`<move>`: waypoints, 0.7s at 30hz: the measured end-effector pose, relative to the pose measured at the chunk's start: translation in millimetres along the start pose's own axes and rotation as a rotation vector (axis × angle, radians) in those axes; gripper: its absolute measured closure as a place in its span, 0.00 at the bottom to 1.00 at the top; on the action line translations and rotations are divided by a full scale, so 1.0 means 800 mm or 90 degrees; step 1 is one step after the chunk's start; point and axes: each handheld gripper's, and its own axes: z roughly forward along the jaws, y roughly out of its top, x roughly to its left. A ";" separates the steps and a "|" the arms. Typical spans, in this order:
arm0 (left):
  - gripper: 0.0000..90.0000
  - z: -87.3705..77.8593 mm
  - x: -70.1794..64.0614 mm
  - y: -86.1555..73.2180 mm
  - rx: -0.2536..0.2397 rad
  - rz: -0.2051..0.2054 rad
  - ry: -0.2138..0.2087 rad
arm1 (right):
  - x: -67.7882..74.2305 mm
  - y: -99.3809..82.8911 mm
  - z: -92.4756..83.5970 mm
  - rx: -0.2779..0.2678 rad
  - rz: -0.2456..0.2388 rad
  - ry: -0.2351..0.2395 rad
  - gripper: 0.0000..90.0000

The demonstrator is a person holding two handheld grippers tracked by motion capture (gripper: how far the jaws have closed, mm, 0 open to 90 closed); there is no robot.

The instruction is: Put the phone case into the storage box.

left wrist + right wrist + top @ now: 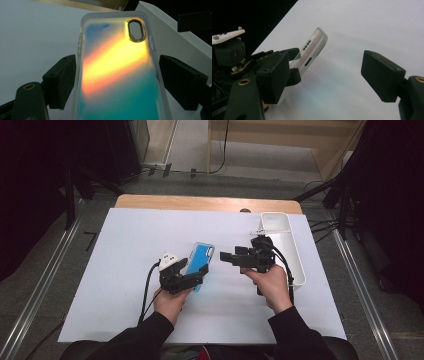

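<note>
Phone case (201, 258): a clear-edged case, blue in the high view and glowing orange to teal in the left gripper view (117, 72), with an oval camera cut-out near its far end. It sits near the middle of the white table (125, 270), raised at a tilt in the right gripper view (312, 51).

Left gripper (186, 279): its jaws stand on either side of the case's long edges. In the left gripper view small gaps seem to show at both pads, so I cannot tell whether it is clamped or only cradling the case.

Right gripper (227, 256): jaws apart and empty, pointing toward the case from just beside it.

White bin (298, 265): a long open container at the table's right, close behind the right hand.

Step in hand: judging from the poses, the case is being held up by the left while the right lines up for it.

Next move: probably a handover or a two-handed grip; the right jaws would need to close on the free far end without twisting the thin, flexible shell.
</note>
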 end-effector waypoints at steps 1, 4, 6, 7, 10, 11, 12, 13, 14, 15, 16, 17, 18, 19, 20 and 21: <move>0.18 0.000 0.000 0.000 -0.001 0.002 0.003 | 0.000 0.001 0.001 0.000 0.002 0.000 0.24; 0.18 0.000 -0.002 -0.002 -0.003 0.002 0.004 | -0.001 0.005 0.006 0.005 0.018 0.000 0.24; 0.18 0.000 -0.003 -0.003 -0.004 0.004 0.005 | -0.001 0.007 0.008 0.008 0.025 0.003 0.24; 0.18 0.000 -0.004 -0.003 -0.005 0.006 0.006 | -0.002 0.008 0.009 0.006 0.023 0.001 0.24; 0.18 0.000 -0.005 -0.005 -0.006 0.006 0.009 | -0.004 0.012 0.012 0.011 0.031 -0.003 0.25; 0.18 0.000 -0.005 -0.005 -0.006 0.006 0.009 | -0.004 0.012 0.013 0.009 0.034 -0.004 0.25; 0.18 0.000 -0.005 -0.005 -0.006 0.008 0.010 | -0.005 0.013 0.014 0.009 0.035 -0.004 0.25; 0.18 0.000 -0.005 -0.006 -0.008 0.008 0.010 | -0.005 0.014 0.014 0.011 0.037 -0.005 0.25; 0.18 0.000 -0.006 -0.006 -0.008 0.008 0.010 | -0.006 0.015 0.016 0.011 0.039 -0.004 0.25; 0.18 0.000 -0.006 -0.006 -0.009 0.008 0.011 | -0.006 0.016 0.017 0.013 0.044 -0.003 0.25; 0.18 0.001 -0.006 -0.006 -0.009 0.008 0.012 | -0.006 0.016 0.017 0.013 0.046 -0.003 0.25; 0.18 0.000 -0.006 -0.006 -0.010 0.008 0.013 | -0.007 0.017 0.020 0.014 0.048 -0.004 0.25; 0.18 0.000 -0.006 -0.006 -0.010 0.008 0.014 | -0.007 0.018 0.021 0.016 0.052 -0.004 0.25; 0.18 0.000 -0.006 -0.006 -0.012 0.008 0.014 | -0.007 0.018 0.022 0.017 0.056 0.000 0.25; 0.18 0.000 -0.006 -0.007 -0.013 0.005 0.013 | -0.007 0.019 0.024 0.018 0.062 0.000 0.25; 0.18 0.000 -0.006 -0.007 -0.017 0.004 0.012 | -0.007 0.019 0.026 0.018 0.065 0.000 0.25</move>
